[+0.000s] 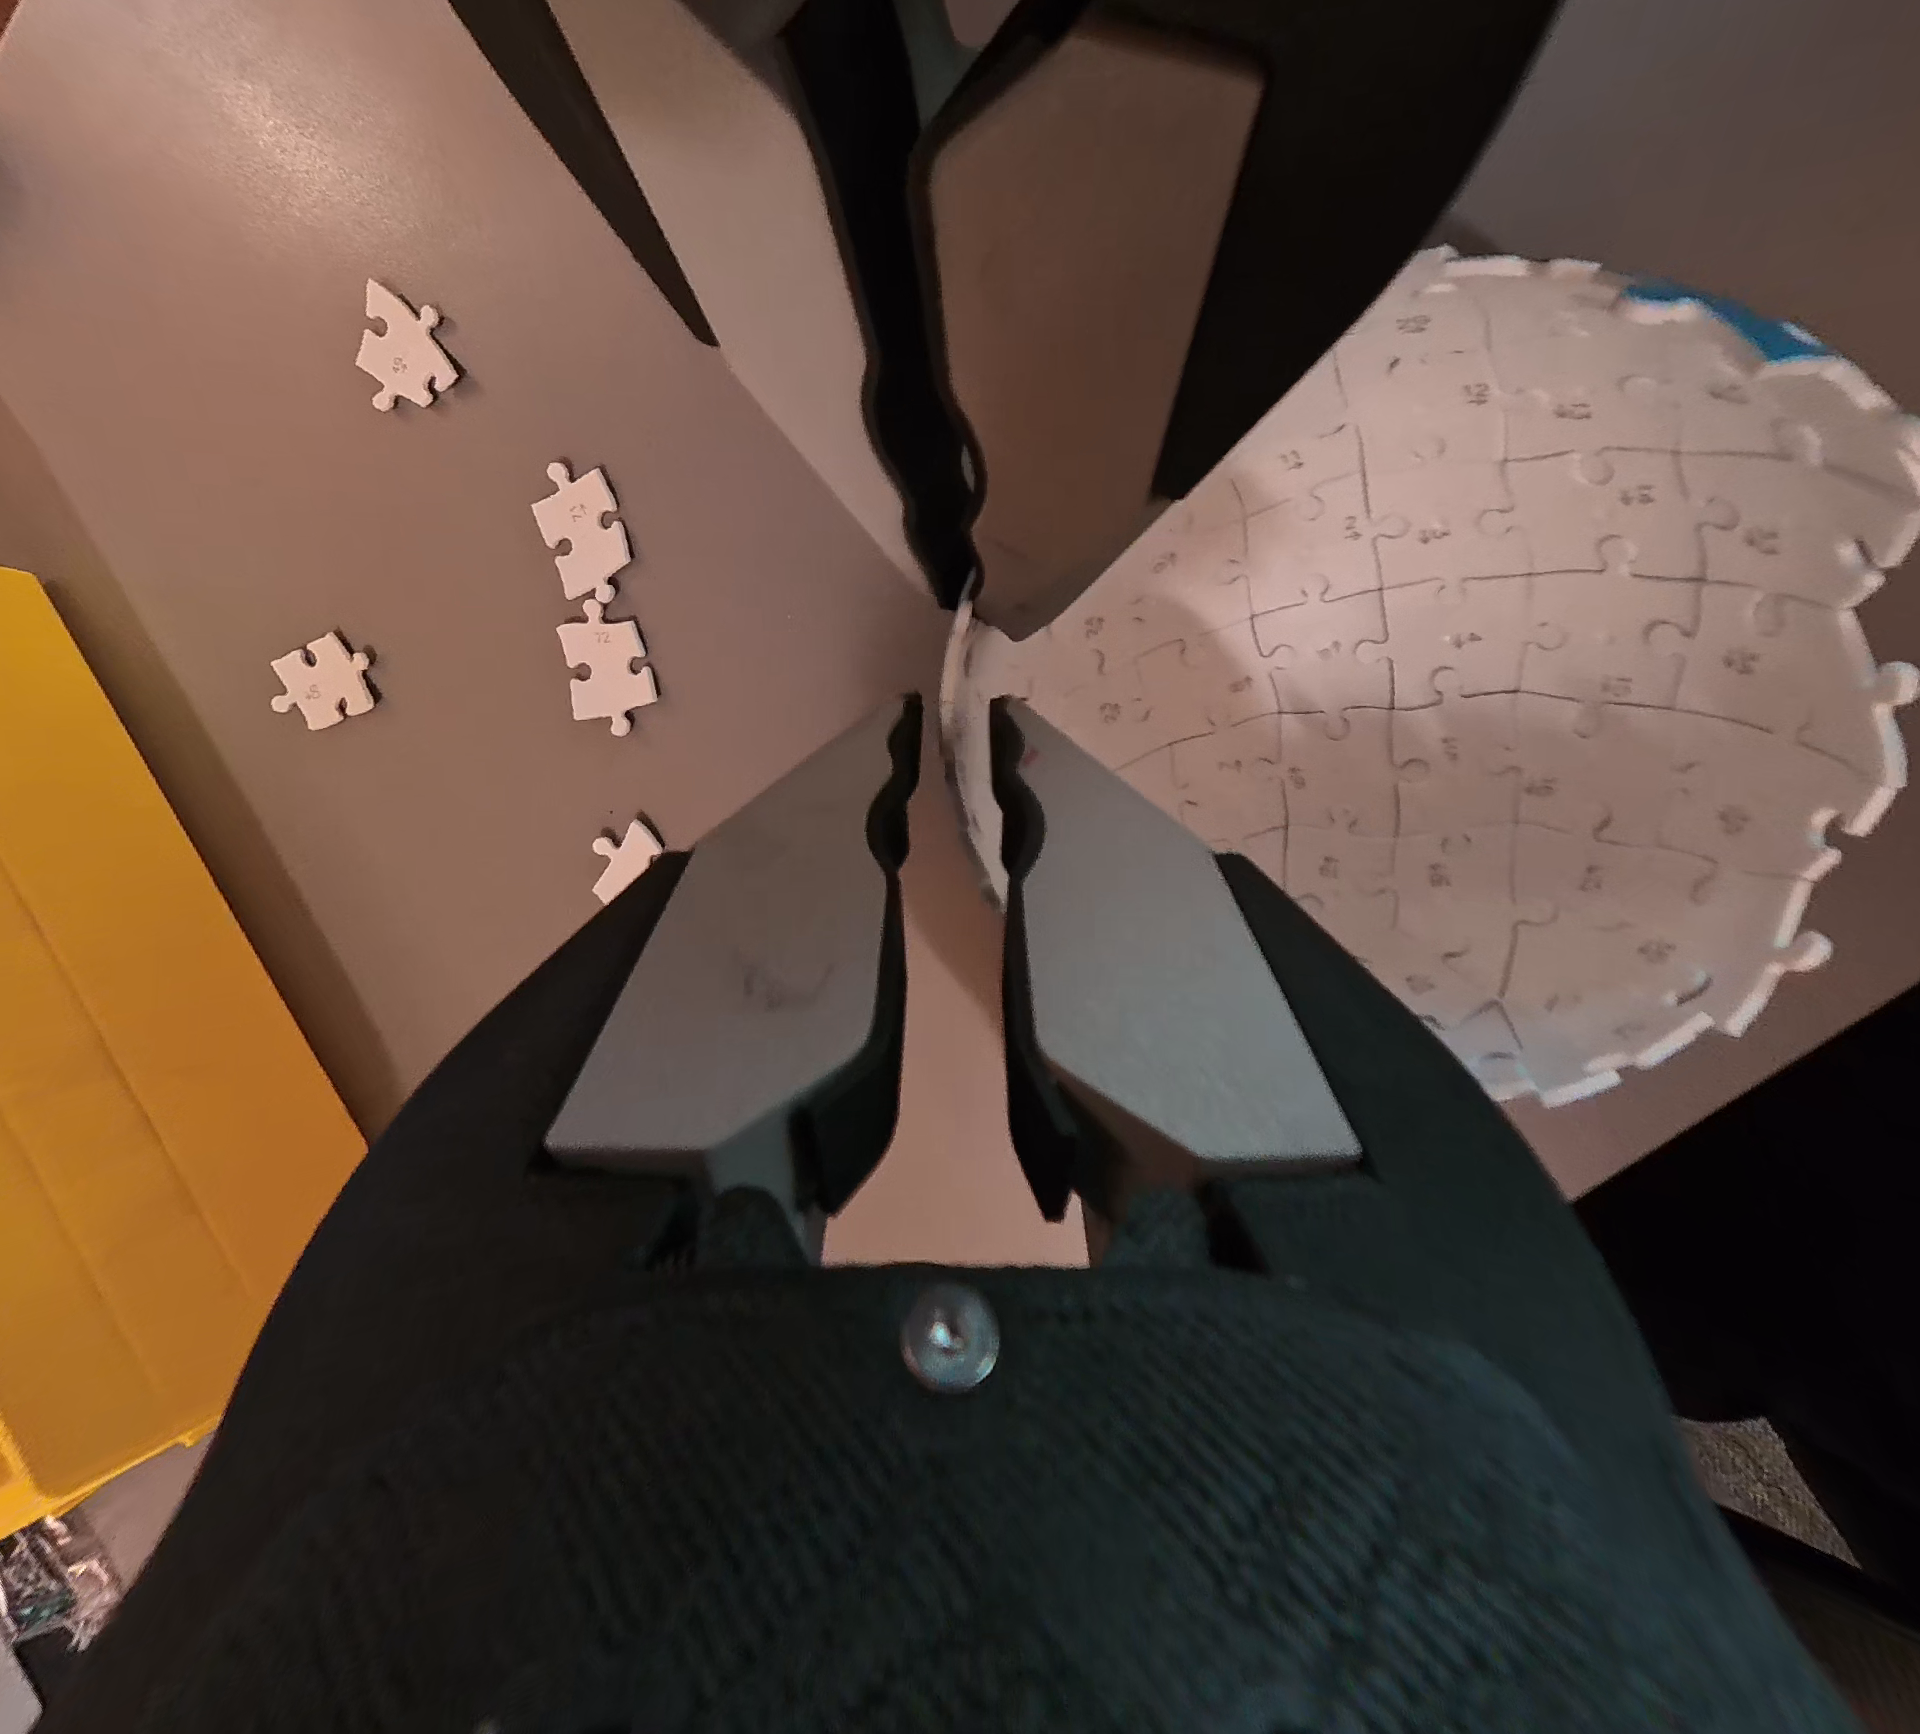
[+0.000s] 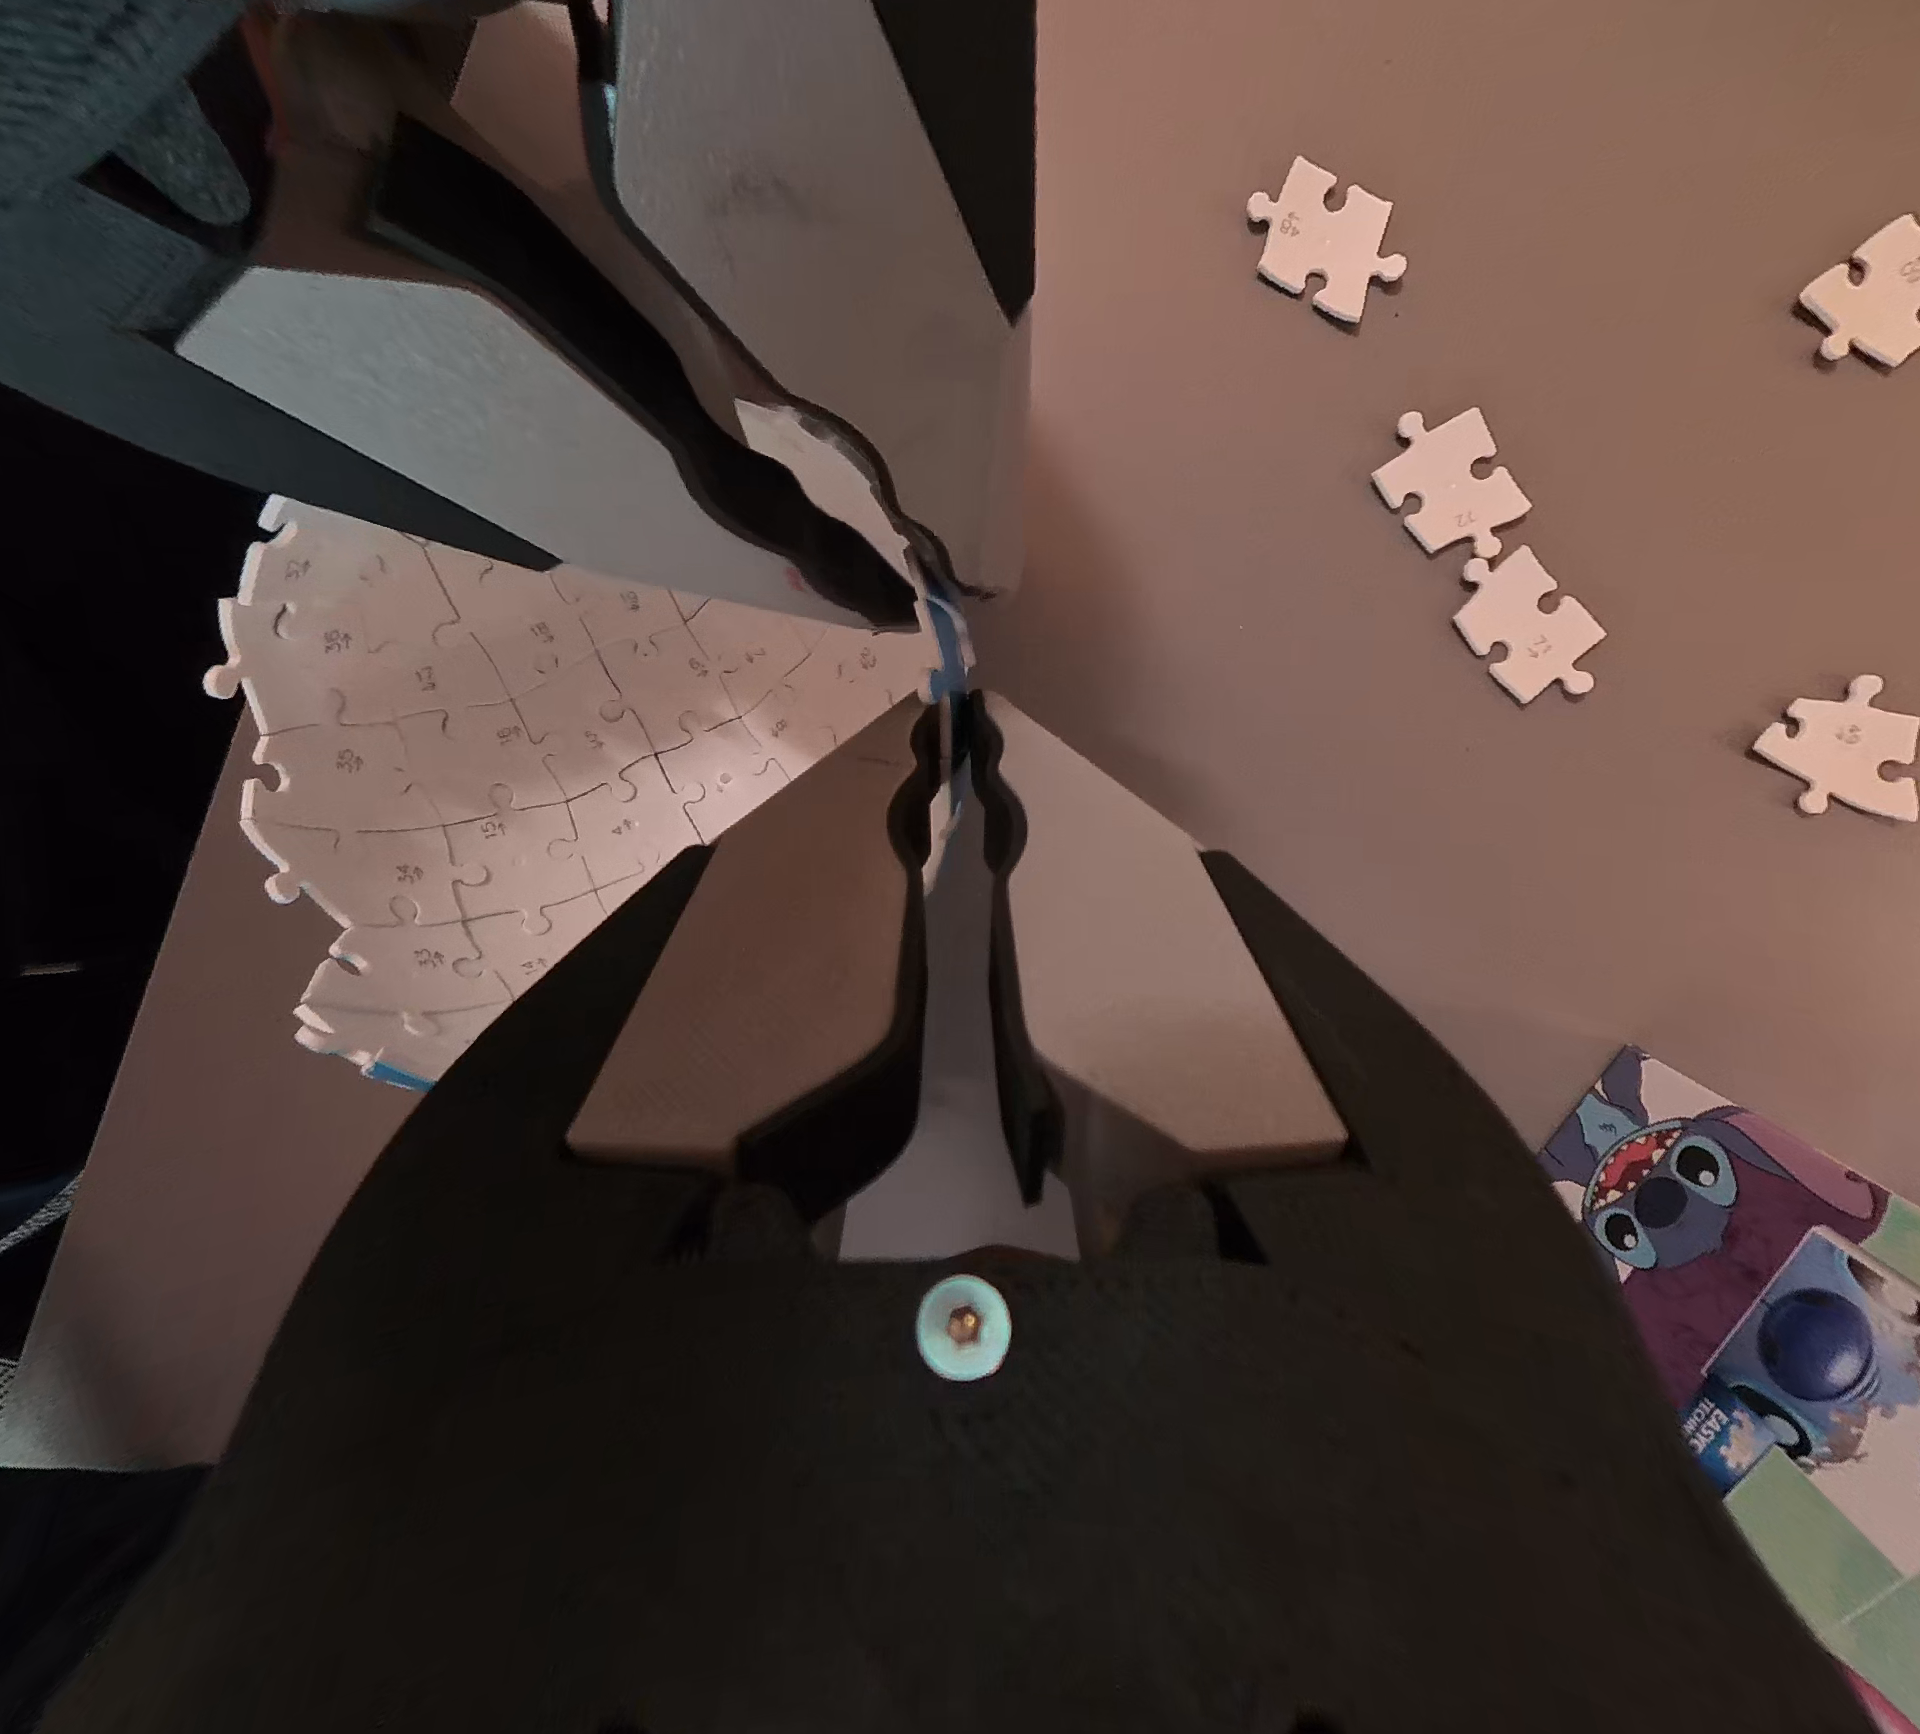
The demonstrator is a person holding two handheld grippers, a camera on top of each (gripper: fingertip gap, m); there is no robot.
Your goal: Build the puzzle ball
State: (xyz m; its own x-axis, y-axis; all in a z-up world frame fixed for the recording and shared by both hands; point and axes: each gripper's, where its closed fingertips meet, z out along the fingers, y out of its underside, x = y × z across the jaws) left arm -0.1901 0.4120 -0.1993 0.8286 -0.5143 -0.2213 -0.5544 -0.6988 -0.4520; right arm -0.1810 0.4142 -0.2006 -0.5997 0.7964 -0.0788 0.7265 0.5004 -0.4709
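The half-built puzzle ball (image 1: 1507,645) is a white bowl of joined pieces with its blue outside showing only at the rim. It also shows in the right wrist view (image 2: 468,749). My left gripper (image 1: 951,718) is shut on the ball's rim, which runs edge-on between its fingers. My right gripper (image 2: 961,718) is shut on a thin blue-and-white puzzle piece (image 2: 943,645) at that same rim. The two grippers meet tip to tip: the right gripper (image 1: 961,588) comes from the top, and the left gripper (image 2: 925,593) comes from the upper left. Whether the piece is locked in is hidden.
Several loose white pieces (image 1: 582,531) lie face down on the grey-brown table (image 1: 260,126); they also show in the right wrist view (image 2: 1330,250). A yellow bin (image 1: 104,1061) stands off the table's side. A printed cartoon box (image 2: 1766,1269) lies at the lower right. Both grippers' tips are close together, under 4 cm apart.
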